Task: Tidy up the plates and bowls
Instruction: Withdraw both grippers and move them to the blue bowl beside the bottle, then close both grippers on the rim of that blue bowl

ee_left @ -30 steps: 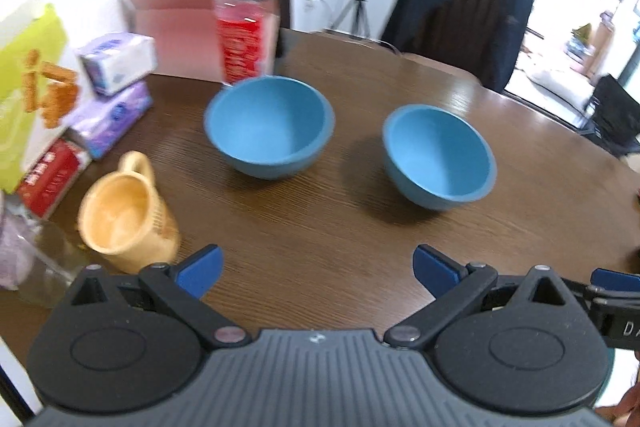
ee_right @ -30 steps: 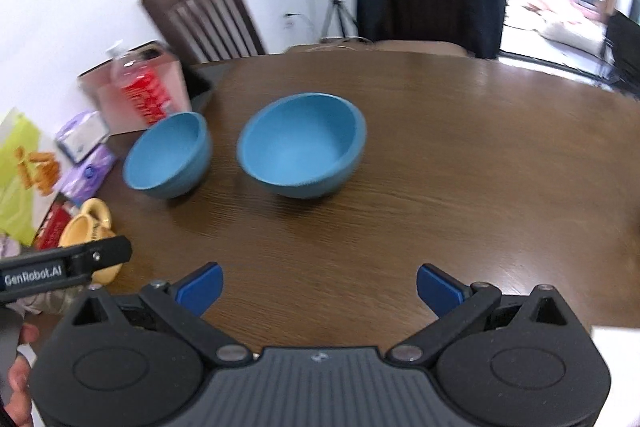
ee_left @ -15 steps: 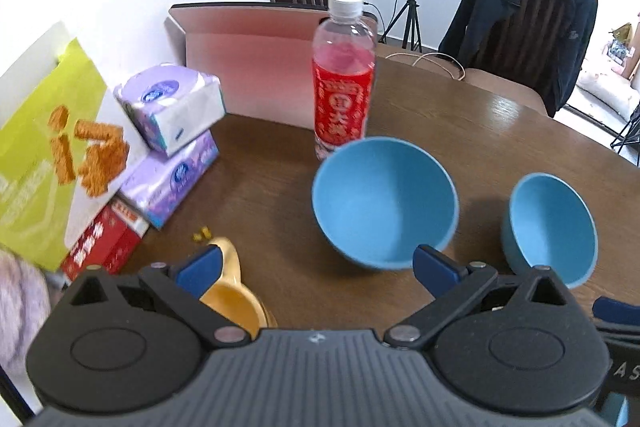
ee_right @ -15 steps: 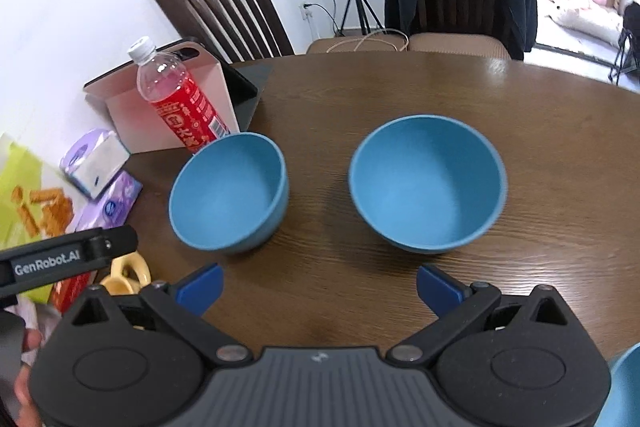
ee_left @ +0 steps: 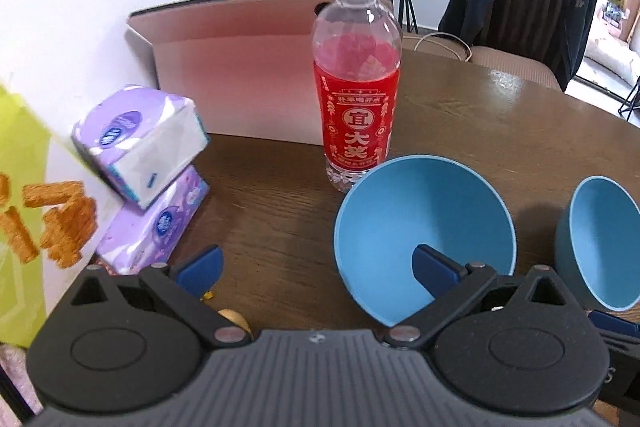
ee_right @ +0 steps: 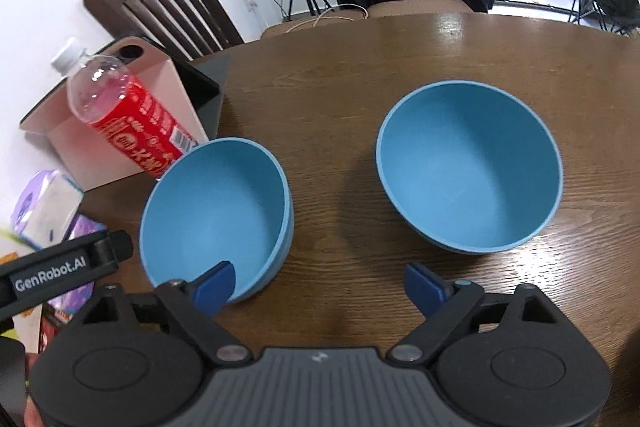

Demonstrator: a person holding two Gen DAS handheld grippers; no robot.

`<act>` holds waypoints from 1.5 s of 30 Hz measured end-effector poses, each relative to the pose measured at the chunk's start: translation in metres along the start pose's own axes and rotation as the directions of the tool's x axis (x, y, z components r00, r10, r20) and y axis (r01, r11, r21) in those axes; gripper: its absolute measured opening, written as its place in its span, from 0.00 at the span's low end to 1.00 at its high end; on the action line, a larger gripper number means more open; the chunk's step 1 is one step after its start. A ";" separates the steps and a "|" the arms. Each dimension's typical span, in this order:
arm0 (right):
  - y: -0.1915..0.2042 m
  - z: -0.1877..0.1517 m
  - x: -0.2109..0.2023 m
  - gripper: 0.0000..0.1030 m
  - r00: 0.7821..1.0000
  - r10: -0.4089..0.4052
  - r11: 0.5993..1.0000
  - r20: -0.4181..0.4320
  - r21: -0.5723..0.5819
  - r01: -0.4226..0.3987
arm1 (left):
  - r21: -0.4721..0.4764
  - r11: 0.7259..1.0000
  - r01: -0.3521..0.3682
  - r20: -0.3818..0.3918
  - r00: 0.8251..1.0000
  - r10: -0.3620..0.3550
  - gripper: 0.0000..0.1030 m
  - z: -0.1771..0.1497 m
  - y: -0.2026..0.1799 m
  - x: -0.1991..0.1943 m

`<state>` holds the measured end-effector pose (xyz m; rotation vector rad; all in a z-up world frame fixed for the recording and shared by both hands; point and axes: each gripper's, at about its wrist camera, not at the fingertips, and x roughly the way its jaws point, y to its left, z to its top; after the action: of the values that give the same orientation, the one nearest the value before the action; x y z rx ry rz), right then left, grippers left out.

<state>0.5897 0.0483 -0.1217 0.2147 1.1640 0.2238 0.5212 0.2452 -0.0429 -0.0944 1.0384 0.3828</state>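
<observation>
Hiding behind left hand-held gripper (ee_left: 316,267): mug (ee_left: 232,317).

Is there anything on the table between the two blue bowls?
No. In the right wrist view, only bare wooden table and shadow separate the left bowl from the right bowl; they stand apart, not touching.

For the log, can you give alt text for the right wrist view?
Two empty blue bowls sit apart on a brown wooden table: left bowl, right bowl. The open right gripper hovers before them; a red-labelled bottle stands behind the left bowl.
</observation>
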 end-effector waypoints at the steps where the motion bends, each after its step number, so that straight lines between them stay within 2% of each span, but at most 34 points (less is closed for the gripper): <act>1: 0.002 0.001 0.003 0.86 1.000 -0.005 1.000 0.001 0.004 0.005 | 0.002 1.000 0.001 -0.008 1.000 -0.001 1.00 0.001 0.000 0.005; 5: 0.007 0.006 0.015 0.80 1.000 -0.013 1.000 -0.002 0.011 0.013 | 0.006 1.000 0.003 -0.030 1.000 -0.003 0.97 0.006 0.000 0.023; 7: 0.010 0.007 0.021 0.74 1.000 -0.010 1.000 -0.008 0.005 0.010 | 0.007 1.000 0.003 -0.041 0.999 -0.002 0.95 0.008 0.000 0.030; 11: 0.014 0.007 0.030 0.70 1.000 -0.012 1.000 -0.018 -0.003 0.012 | 0.007 1.000 0.005 -0.055 0.998 -0.004 0.89 0.012 0.001 0.042; 13: 0.015 0.006 0.033 0.62 1.000 -0.008 1.000 -0.021 -0.002 0.008 | 0.007 1.000 0.004 -0.061 0.998 -0.004 0.85 0.014 0.001 0.047; 17: 0.019 0.006 0.040 0.57 1.000 -0.012 1.000 -0.029 -0.002 0.012 | 0.013 1.000 0.005 -0.066 0.998 -0.004 0.81 0.017 -0.001 0.054; 19: 0.020 0.006 0.045 0.48 0.999 -0.016 1.000 -0.032 0.003 0.016 | 0.017 1.000 0.005 -0.070 0.998 -0.004 0.78 0.018 -0.002 0.058; 22: 0.021 0.008 0.052 0.46 0.999 -0.020 1.000 -0.034 0.017 0.021 | 0.020 1.000 0.002 -0.080 0.997 -0.001 0.73 0.020 -0.003 0.064; 26: 0.022 0.011 0.058 0.43 0.999 -0.026 0.999 -0.035 0.032 0.027 | 0.032 0.999 0.005 -0.097 0.995 -0.002 0.63 0.022 -0.006 0.072; 32: 0.021 0.014 0.068 0.34 0.998 -0.037 0.998 -0.047 0.054 0.039 | 0.032 0.999 0.011 -0.115 0.993 -0.007 0.49 0.026 -0.007 0.082; 35: 0.020 0.014 0.072 0.32 0.998 -0.038 0.997 -0.054 0.061 0.041 | 0.027 1.000 0.014 -0.117 0.993 -0.011 0.49 0.027 -0.006 0.085; 37: 0.020 0.014 0.073 0.31 0.998 -0.043 0.997 -0.052 0.064 0.046 | 0.019 1.000 0.021 -0.122 0.992 -0.019 0.45 0.028 -0.006 0.088; 45: 0.024 0.018 0.082 0.18 0.998 -0.023 0.998 -0.065 0.063 0.027 | 0.021 0.998 0.058 -0.121 0.991 -0.055 0.20 0.028 -0.007 0.094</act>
<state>0.6358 0.0934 -0.1810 0.2503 1.2376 0.1727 0.5893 0.2706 -0.1096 -0.1262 1.1566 0.3158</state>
